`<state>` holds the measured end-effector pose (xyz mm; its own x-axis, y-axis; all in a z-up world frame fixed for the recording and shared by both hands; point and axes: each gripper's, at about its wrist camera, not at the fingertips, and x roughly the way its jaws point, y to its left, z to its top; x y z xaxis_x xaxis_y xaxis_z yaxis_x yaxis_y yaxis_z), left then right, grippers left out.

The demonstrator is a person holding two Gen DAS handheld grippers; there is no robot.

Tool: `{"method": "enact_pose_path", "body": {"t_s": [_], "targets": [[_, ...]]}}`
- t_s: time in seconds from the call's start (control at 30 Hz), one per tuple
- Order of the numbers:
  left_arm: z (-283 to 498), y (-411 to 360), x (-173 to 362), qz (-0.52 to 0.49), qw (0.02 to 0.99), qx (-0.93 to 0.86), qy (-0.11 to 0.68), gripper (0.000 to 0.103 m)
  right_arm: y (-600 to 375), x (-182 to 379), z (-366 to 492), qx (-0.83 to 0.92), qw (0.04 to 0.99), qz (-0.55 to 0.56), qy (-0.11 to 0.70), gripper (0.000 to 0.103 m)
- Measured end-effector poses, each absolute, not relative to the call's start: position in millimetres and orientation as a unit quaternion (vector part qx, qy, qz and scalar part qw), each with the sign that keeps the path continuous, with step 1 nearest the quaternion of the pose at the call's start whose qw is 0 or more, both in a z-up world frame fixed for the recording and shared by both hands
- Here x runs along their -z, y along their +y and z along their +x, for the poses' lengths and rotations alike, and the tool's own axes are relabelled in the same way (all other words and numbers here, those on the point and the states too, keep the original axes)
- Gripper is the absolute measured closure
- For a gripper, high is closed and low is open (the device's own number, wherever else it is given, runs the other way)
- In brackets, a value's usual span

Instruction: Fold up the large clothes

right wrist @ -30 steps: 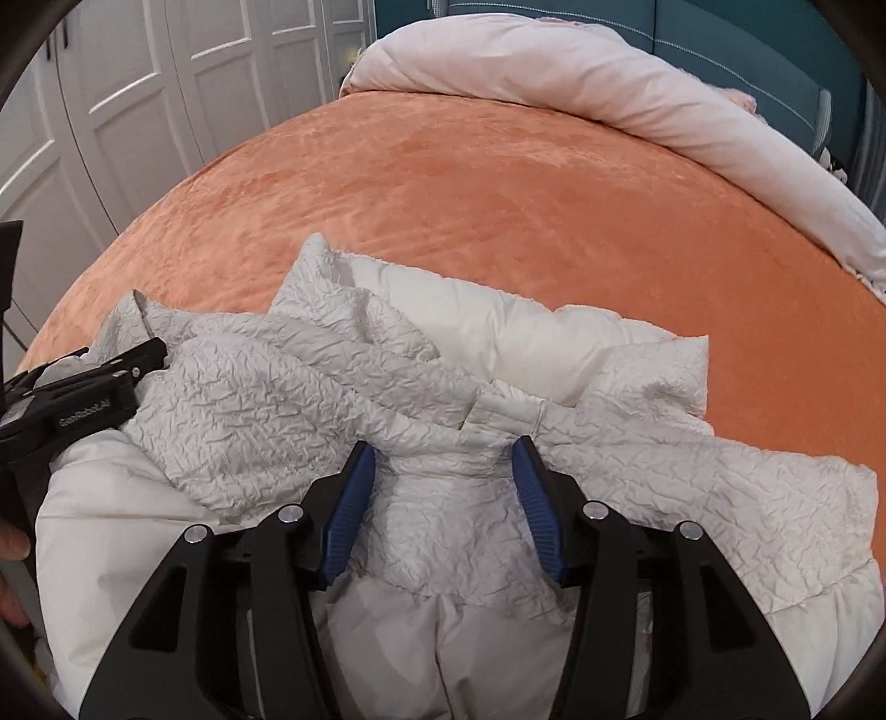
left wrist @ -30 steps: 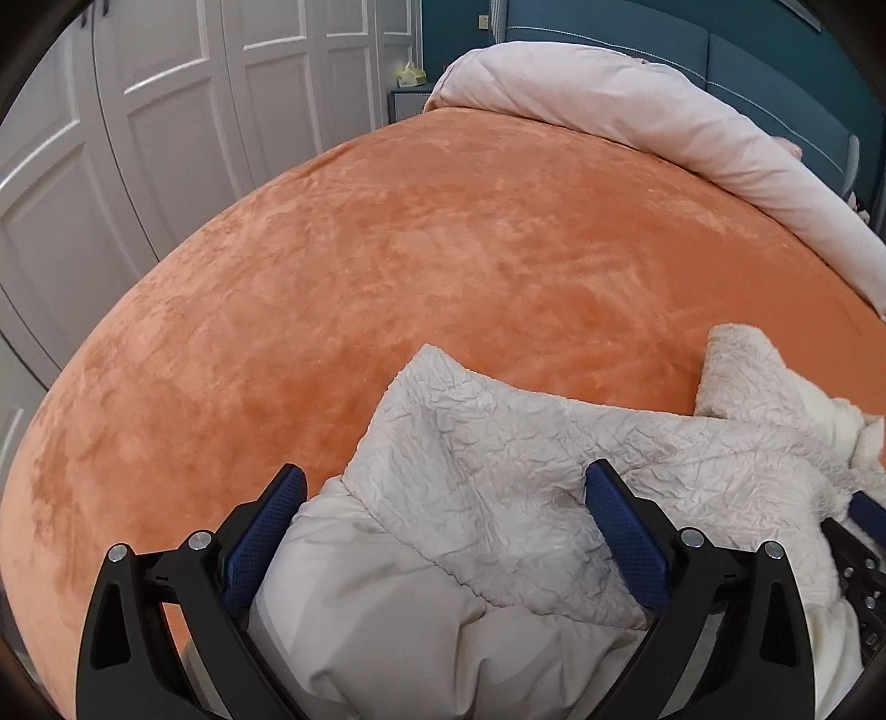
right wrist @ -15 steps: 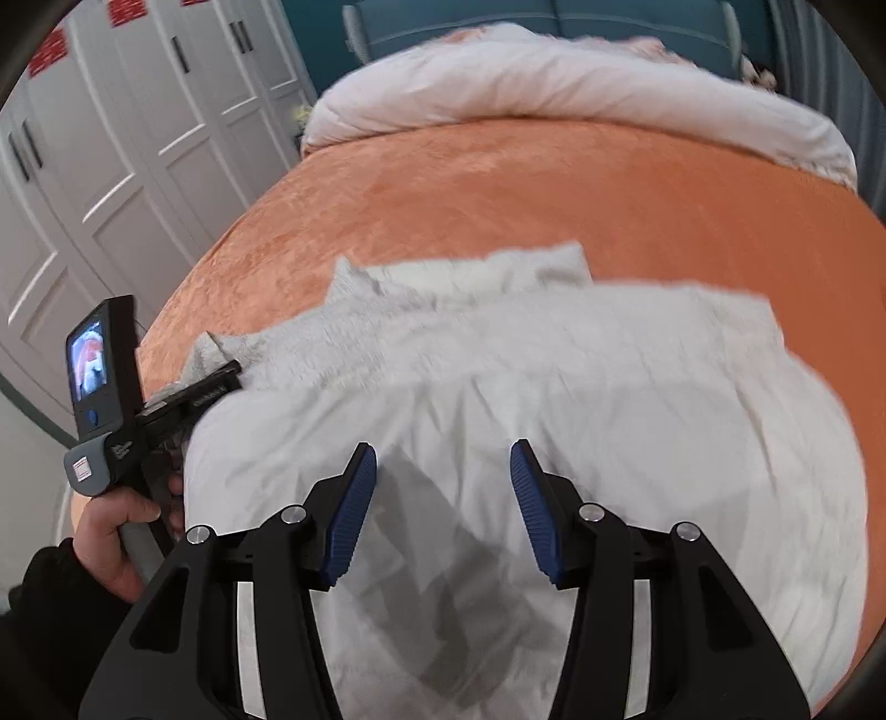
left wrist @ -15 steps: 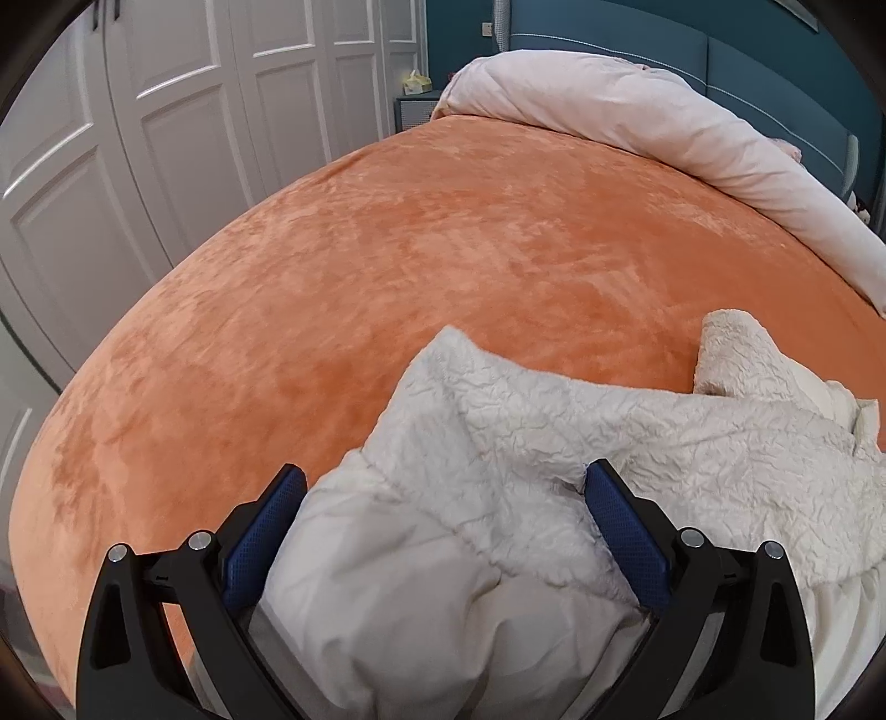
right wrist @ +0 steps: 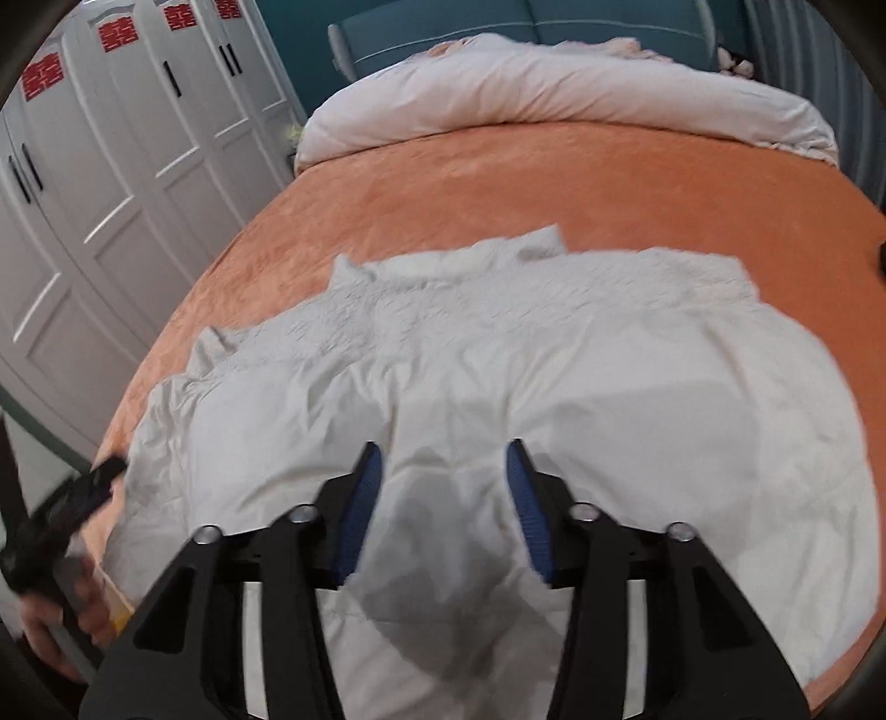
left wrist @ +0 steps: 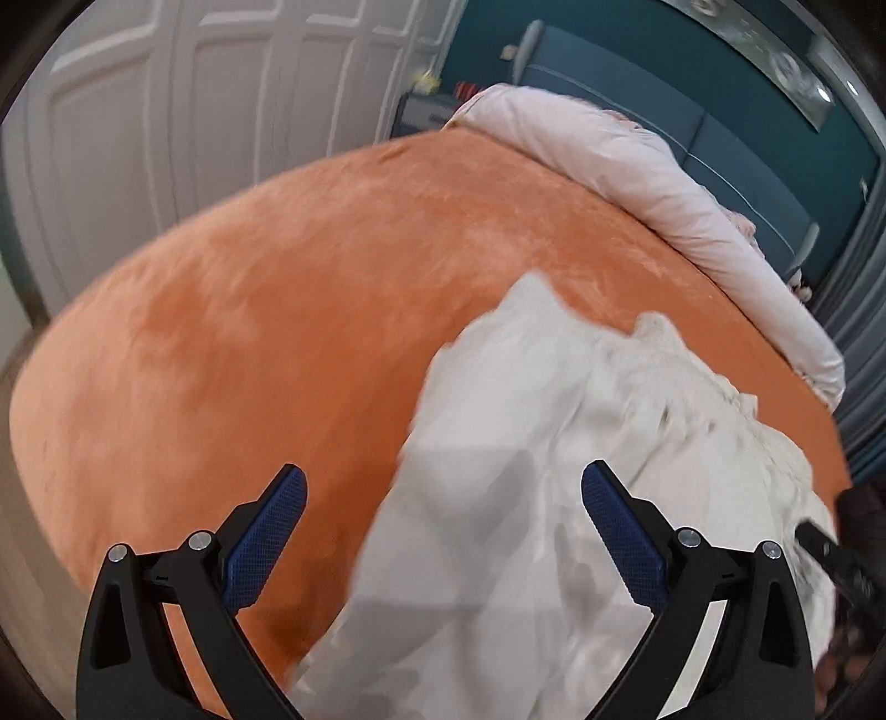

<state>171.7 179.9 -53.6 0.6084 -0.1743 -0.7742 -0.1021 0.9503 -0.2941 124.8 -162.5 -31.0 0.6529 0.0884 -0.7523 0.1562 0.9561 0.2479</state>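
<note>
A large white padded jacket (right wrist: 554, 387) lies spread on the orange bed cover (right wrist: 498, 183), its textured part at the far edge. It also shows in the left wrist view (left wrist: 581, 471), blurred. My right gripper (right wrist: 443, 471) is open and empty, held above the jacket's near smooth part. My left gripper (left wrist: 443, 498) is open and empty, above the jacket's left edge and the orange bed cover (left wrist: 249, 332). The left gripper's body also shows at the left edge of the right wrist view (right wrist: 72, 509).
A rolled pale duvet (right wrist: 554, 94) lies across the head of the bed by a teal headboard (right wrist: 443, 22). White wardrobe doors (right wrist: 111, 166) stand along the bed's left side. A nightstand (left wrist: 421, 111) sits in the far corner.
Both grippers have pulled back and up from the jacket. The jacket now lies flatter and more spread out, with the smooth side on top near me. The left view has swung left.
</note>
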Motion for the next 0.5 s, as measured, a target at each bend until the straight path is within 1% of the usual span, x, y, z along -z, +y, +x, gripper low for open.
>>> {"method": "enact_pose_path", "body": {"t_s": [0.03, 0.07, 0.1, 0.17, 0.2, 0.27, 0.4, 0.47, 0.5], "targets": [[167.4, 184.0, 56.3, -0.164, 0.88, 0.019, 0.445, 0.005, -162.5, 28.9, 126.9, 0.022, 0.898, 0.14, 0.416, 0.069], [160.3, 189.9, 61.1, -0.178, 0.875, 0.019, 0.45, 0.005, -162.7, 27.4, 128.9, 0.024, 0.899, 0.135, 0.415, 0.076], [155.2, 193.3, 65.1, -0.188, 0.871, 0.018, 0.454, 0.005, -162.6, 26.1, 131.1, 0.025, 0.9, 0.13, 0.414, 0.086], [145.9, 197.8, 75.7, -0.208, 0.861, 0.013, 0.464, 0.005, -161.6, 26.8, 138.7, 0.022, 0.898, 0.129, 0.421, 0.094], [143.4, 198.6, 81.1, -0.22, 0.855, 0.016, 0.469, 0.005, -160.9, 28.2, 142.3, 0.019, 0.896, 0.131, 0.423, 0.096], [136.6, 198.0, 93.5, -0.246, 0.84, 0.024, 0.483, 0.005, -153.5, 35.7, 153.4, 0.015, 0.893, 0.115, 0.436, 0.096], [134.5, 181.6, 91.9, -0.229, 0.844, 0.049, 0.482, 0.005, -138.6, 68.1, 168.9, 0.007, 0.877, 0.094, 0.471, 0.098], [135.4, 176.3, 91.8, -0.235, 0.841, 0.06, 0.484, 0.008, -136.1, 78.9, 170.3, 0.011, 0.88, 0.094, 0.466, 0.098], [134.2, 175.2, 92.6, -0.238, 0.839, 0.066, 0.485, 0.011, -135.7, 81.8, 170.7, 0.011, 0.881, 0.094, 0.464, 0.098]]}}
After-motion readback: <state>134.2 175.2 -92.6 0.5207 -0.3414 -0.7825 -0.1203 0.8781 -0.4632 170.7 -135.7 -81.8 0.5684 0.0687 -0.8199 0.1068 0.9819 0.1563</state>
